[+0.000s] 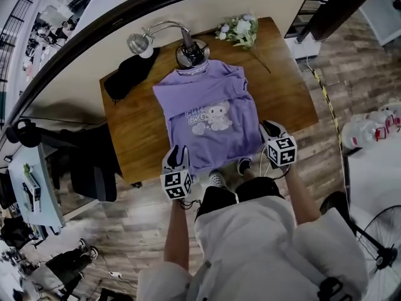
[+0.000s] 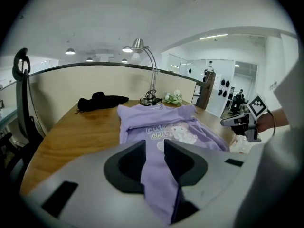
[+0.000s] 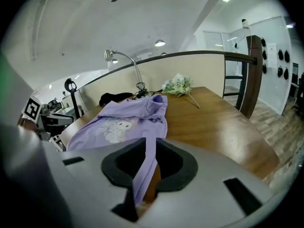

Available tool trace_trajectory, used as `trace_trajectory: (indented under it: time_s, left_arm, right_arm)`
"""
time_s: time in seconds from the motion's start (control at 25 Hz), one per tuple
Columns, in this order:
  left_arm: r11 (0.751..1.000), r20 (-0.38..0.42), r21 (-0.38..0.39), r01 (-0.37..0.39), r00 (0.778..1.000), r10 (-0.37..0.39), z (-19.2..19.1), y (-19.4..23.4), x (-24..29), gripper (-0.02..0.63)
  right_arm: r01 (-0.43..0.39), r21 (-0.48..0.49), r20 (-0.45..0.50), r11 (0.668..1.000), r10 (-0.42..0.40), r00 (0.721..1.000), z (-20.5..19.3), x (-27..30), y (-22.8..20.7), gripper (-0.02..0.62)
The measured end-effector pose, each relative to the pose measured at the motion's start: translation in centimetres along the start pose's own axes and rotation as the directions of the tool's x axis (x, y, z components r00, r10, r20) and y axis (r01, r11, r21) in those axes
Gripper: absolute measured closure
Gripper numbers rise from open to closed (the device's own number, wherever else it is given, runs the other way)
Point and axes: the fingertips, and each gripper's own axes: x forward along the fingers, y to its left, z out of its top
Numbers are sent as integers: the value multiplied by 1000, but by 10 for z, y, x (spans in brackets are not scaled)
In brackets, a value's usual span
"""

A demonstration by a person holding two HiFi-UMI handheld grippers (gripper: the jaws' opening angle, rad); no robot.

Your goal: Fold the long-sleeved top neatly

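Observation:
A purple long-sleeved top (image 1: 210, 115) with a cartoon print lies flat on the wooden table (image 1: 138, 124), collar at the far side and sleeves folded in. My left gripper (image 1: 177, 152) is at the near left hem corner and is shut on a thick fold of the purple cloth (image 2: 156, 175). At the near right hem corner is my right gripper (image 1: 270, 132). A narrow strip of the hem (image 3: 145, 167) runs through its jaws, which stand slightly apart, with bare wood showing beside the strip.
A black garment (image 1: 128, 74) lies at the table's far left. A desk lamp (image 1: 141, 42) with its base (image 1: 191, 54) stands behind the collar, and a bunch of flowers (image 1: 238, 30) lies at the far right. A dark chair (image 1: 94, 162) stands left of the table.

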Motion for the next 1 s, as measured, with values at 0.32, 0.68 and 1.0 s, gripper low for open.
trace_trajectory:
  time_s: [0.32, 0.68, 1.0]
  left_arm:
    - [995, -63, 4, 101, 993, -100, -85, -4, -59, 475]
    - [959, -117, -215, 184, 970, -212, -162, -10, -63, 390]
    - [927, -52, -302, 221, 968, -247, -166, -17, -33, 330]
  right_arm:
    - [-48, 95, -40, 994, 52, 998, -89, -47, 40, 517]
    - [-172, 107, -92, 979, 182, 979, -138, -41, 62, 360]
    - [-267, 141, -114, 953, 284, 952, -150, -16, 52, 262]
